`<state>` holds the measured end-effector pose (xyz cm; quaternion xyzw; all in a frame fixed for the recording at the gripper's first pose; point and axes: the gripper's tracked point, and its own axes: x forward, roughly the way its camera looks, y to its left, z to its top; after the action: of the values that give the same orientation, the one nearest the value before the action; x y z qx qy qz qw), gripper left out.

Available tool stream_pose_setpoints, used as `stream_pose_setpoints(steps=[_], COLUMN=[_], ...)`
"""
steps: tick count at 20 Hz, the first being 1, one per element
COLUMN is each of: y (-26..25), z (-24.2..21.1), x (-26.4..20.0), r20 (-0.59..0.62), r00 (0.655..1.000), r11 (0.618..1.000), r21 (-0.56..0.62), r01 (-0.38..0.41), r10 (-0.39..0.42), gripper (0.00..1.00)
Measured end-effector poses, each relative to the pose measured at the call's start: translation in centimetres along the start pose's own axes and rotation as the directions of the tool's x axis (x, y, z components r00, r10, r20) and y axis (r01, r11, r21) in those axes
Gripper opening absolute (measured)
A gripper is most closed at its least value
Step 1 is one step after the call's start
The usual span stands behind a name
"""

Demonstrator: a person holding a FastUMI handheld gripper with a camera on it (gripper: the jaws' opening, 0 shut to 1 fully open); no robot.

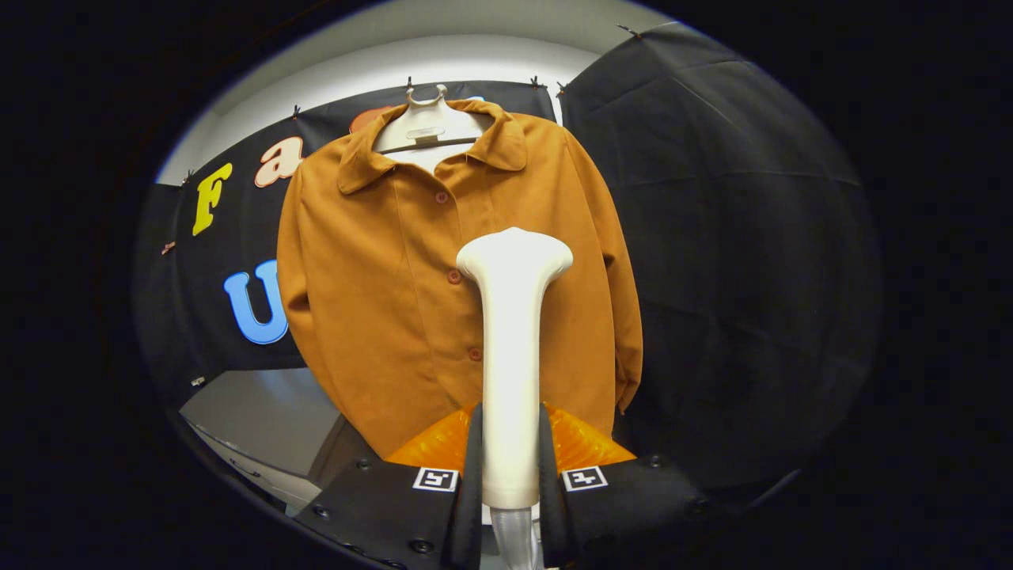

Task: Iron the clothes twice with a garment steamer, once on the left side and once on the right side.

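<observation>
A rust-orange buttoned jacket (396,301) hangs on a white hanger (427,127) against the booth's black cloth wall. My gripper (510,467) is shut on the white garment steamer (513,332), both fingers pressing its handle from either side. The steamer stands upright between the fingers, its wide head (514,257) level with the jacket's middle, just right of the button row. Whether the head touches the fabric cannot be told from here.
A grey surface (261,416) with a lighter edge lies below the jacket's left hem. Black cloth (736,261) covers the wall to the right of the jacket.
</observation>
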<state>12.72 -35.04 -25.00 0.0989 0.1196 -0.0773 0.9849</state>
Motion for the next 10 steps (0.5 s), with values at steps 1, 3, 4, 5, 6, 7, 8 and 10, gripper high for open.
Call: stream_pose_setpoints(steps=[1, 3, 4, 5, 6, 7, 8, 10], y=[-0.1, -0.3, -0.4, -0.5, -0.7, -0.8, -0.8, -0.8], z=[-0.8, -2.9, -4.0, -5.0, -6.1, -7.2, -8.3, -10.0], x=[-0.1, -0.3, -0.4, -0.4, -0.7, -0.9, -1.1, -1.4], r20=[-0.015, -0.053, -0.073, -0.095, -0.117, -0.137, -0.157, -0.19], r00=[1.0, 0.999, 0.997, 0.995, 0.993, 0.99, 0.987, 0.981], r11=[1.0, 1.0, 1.0, 1.0, 1.0, 1.0, 1.0, 1.0], r21=[0.002, 0.0, -0.001, -0.001, 0.001, 0.003, 0.0, -0.002], r01=[0.003, 0.011, 0.015, 0.018, 0.02, 0.024, 0.026, 0.03], r10=[-0.003, -0.011, -0.015, -0.018, -0.02, -0.023, -0.026, -0.03], gripper=[0.33, 0.33, 0.33, 0.33, 0.33, 0.33, 0.33, 0.33])
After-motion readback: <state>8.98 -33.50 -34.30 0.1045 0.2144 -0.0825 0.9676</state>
